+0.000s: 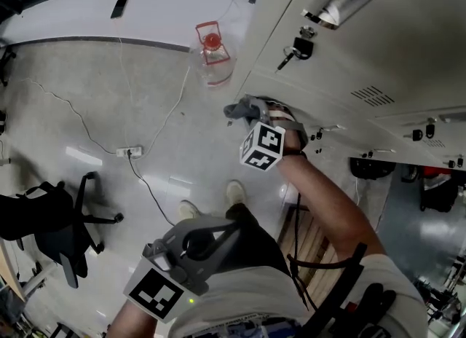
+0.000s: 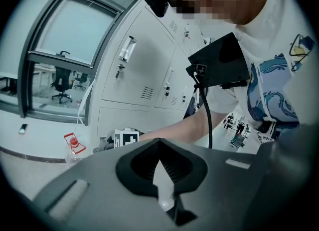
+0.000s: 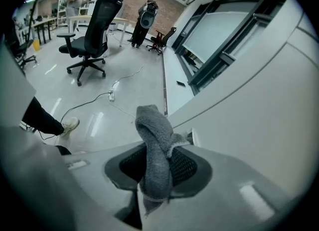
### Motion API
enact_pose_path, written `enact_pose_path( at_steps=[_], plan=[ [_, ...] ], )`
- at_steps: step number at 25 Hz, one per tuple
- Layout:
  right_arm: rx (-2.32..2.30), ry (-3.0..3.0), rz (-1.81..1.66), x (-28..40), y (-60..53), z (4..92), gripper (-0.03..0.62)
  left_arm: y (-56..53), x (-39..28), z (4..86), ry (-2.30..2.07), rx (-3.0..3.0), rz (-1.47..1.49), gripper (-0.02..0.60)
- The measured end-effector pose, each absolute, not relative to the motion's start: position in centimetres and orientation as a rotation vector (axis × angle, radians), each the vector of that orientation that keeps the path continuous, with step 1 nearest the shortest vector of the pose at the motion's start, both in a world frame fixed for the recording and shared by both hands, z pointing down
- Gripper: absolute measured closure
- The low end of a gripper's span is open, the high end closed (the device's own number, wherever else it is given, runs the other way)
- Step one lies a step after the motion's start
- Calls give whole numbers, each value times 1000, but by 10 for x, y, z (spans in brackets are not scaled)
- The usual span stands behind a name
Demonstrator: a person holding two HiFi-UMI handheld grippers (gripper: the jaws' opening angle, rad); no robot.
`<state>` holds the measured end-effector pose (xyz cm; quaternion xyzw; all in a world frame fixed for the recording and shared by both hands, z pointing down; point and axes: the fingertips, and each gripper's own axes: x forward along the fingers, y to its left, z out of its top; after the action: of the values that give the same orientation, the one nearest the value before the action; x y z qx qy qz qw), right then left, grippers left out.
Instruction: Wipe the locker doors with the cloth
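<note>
Pinching grey cloth [image 3: 152,130], right claw [image 3: 157,170] beside locker door [image 3: 259,105] | left claw [image 2: 160,165] pressed together | glossy floor [image 1: 80,103]

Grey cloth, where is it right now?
In the head view's middle, the grey cloth is pinched in the right claw, at the bottom of the locker door, near the red-capped bottle.

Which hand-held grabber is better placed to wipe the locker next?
Right. The right gripper is shut on the grey cloth, close to the locker door; the left gripper is shut, empty, low by the waist.
</note>
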<state>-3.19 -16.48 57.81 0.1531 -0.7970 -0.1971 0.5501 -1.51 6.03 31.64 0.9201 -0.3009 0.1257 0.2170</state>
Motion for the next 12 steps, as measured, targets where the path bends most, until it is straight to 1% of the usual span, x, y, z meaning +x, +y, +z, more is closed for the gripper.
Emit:
enact_pose_path(
  at_steps=[7, 12],
  plan=[
    [340, -1882, -452, -30, -164, 605, 484, 61, -12, 319, -845, 2529, 367, 578],
    [338, -1889, -483, -25, -159, 600, 484, 61, -6, 320, -848, 2519, 363, 578]
  ],
)
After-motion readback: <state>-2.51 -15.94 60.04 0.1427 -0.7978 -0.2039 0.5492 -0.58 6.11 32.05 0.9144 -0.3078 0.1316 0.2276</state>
